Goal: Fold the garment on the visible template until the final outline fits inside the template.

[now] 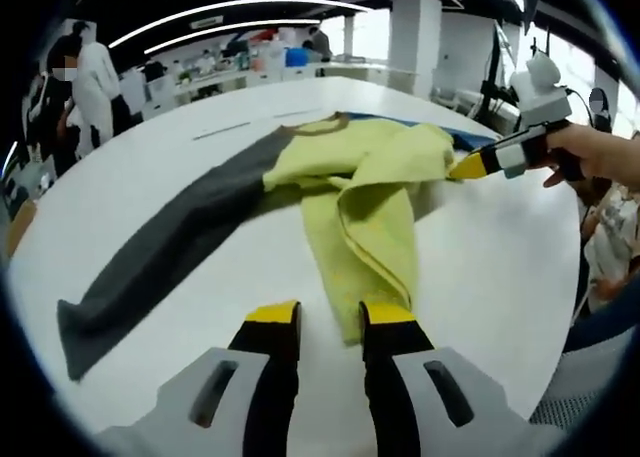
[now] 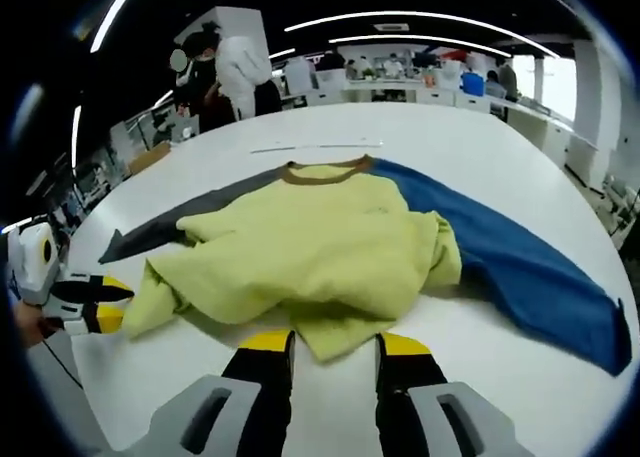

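A garment with a yellow-green body [image 1: 375,192] [image 2: 320,242] lies rumpled on the white table [image 1: 490,277] [image 2: 520,387]. Its collar [image 2: 325,172] is brown. A dark grey sleeve [image 1: 170,247] [image 2: 170,222] stretches to one side and a blue sleeve [image 2: 520,267] [image 1: 470,135] to the other. My left gripper [image 1: 328,315] [image 2: 112,302] is open, its jaws on either side of a folded yellow corner. My right gripper [image 2: 335,345] [image 1: 465,167] is open too. The yellow hem reaches in between its tips. A hand [image 1: 600,152] holds the right gripper.
Thin grey marks [image 1: 220,130] [image 2: 315,147] lie on the table beyond the collar. People stand by benches at the back [image 1: 85,87] [image 2: 235,77]. The table's edge [image 1: 560,377] curves close on the right of the left gripper view.
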Demonstrator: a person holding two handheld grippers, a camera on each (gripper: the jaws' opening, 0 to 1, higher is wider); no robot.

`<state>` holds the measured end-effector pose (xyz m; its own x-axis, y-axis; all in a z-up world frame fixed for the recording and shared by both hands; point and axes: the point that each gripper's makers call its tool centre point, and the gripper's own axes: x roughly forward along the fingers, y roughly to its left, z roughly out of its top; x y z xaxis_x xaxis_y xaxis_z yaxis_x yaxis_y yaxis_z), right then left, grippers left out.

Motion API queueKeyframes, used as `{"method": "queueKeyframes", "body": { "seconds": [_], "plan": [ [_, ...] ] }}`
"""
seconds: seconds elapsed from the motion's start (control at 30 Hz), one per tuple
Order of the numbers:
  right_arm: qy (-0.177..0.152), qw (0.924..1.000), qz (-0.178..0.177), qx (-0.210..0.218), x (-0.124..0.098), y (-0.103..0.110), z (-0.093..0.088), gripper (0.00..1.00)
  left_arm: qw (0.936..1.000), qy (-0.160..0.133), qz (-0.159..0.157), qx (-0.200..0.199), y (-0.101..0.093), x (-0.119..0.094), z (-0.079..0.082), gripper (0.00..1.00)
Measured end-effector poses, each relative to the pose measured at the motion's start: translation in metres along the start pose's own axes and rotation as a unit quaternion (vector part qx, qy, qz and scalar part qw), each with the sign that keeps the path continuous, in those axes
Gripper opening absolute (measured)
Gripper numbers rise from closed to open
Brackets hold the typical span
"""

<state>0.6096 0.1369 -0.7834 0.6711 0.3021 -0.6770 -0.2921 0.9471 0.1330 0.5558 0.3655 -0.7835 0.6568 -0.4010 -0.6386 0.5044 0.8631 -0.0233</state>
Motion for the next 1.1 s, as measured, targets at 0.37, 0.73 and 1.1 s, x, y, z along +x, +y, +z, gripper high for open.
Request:
{"method": "queueKeyframes", "body": {
  "seconds": [0.37, 0.73, 1.1],
  "plan": [
    [-0.003, 0.9988, -0.040, -0.029, 0.001, 0.002, -0.003, 0.15, 0.9999, -0.005, 0.004, -0.008, -0.005, 0.000, 0.000, 0.12],
    [0.001, 0.9983, -0.059, -0.006, 0.001, -0.006, -0.002, 0.06, 0.9986, 0.026, 0.020, -0.040, -0.008, -0.001, -0.003, 0.08],
    [-0.004, 0.9988, -0.048, -0.002, 0.001, -0.007, -0.001, 0.00, 0.9963, 0.032, 0.024, -0.076, -0.013, -0.004, -0.006, 0.01]
  ]
}}
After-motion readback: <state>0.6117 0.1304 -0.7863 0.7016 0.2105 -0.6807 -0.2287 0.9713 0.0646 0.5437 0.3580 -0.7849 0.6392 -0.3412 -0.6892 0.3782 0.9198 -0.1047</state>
